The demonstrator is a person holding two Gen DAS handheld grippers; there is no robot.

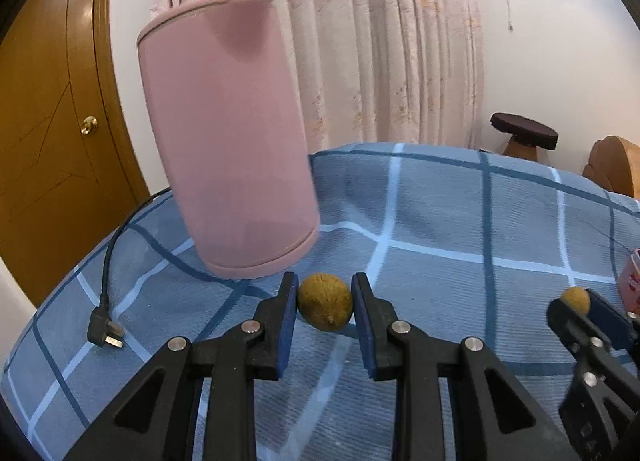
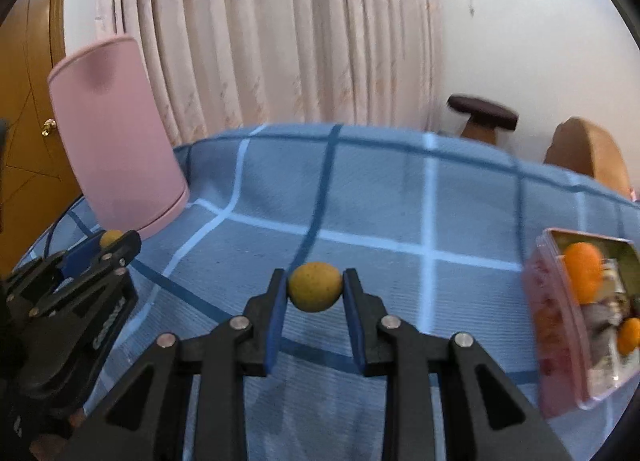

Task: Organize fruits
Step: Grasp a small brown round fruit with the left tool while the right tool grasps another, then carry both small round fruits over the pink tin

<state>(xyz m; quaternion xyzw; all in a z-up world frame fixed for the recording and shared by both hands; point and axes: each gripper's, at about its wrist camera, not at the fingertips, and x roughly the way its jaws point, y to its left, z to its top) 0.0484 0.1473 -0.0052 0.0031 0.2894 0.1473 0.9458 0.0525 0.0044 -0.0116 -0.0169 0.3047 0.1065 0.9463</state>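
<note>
1. Through my left wrist camera, my left gripper [image 1: 325,301] was clamped on a small brownish-yellow fruit [image 1: 325,307], one blue pad pressing each side of it, with its stem end turned toward the lens.
2. That fruit sat just in front of the base of the pink cylinder [image 1: 226,133], which stood on the blue checked cloth [image 1: 460,221] and leaned in the fisheye.
3. Left of the pink cylinder a black plug [image 1: 105,331] and its cable lay on the cloth.
4. Far to the right of the cylinder, my right gripper [image 1: 580,301] showed at the edge, pinching a second small yellow fruit [image 1: 576,299].
5. Through my right wrist camera, my right gripper [image 2: 315,287] was closed on that rounder yellow fruit [image 2: 315,287], squeezed between both pads above the cloth [image 2: 380,197].
6. The pink cylinder [image 2: 116,133] stood far to the left and behind, near the cloth's rear edge.
7. Just in front of the cylinder's base my left gripper [image 2: 105,243] appeared, the brownish fruit [image 2: 111,238] showing at its tips.
8. Well to the right of the cylinder, at the frame edge, a pink tray [image 2: 560,341] rested on the cloth, holding an orange fruit [image 2: 583,271] and a smaller orange one [image 2: 629,336]; its other contents were too blurred to tell.
</note>
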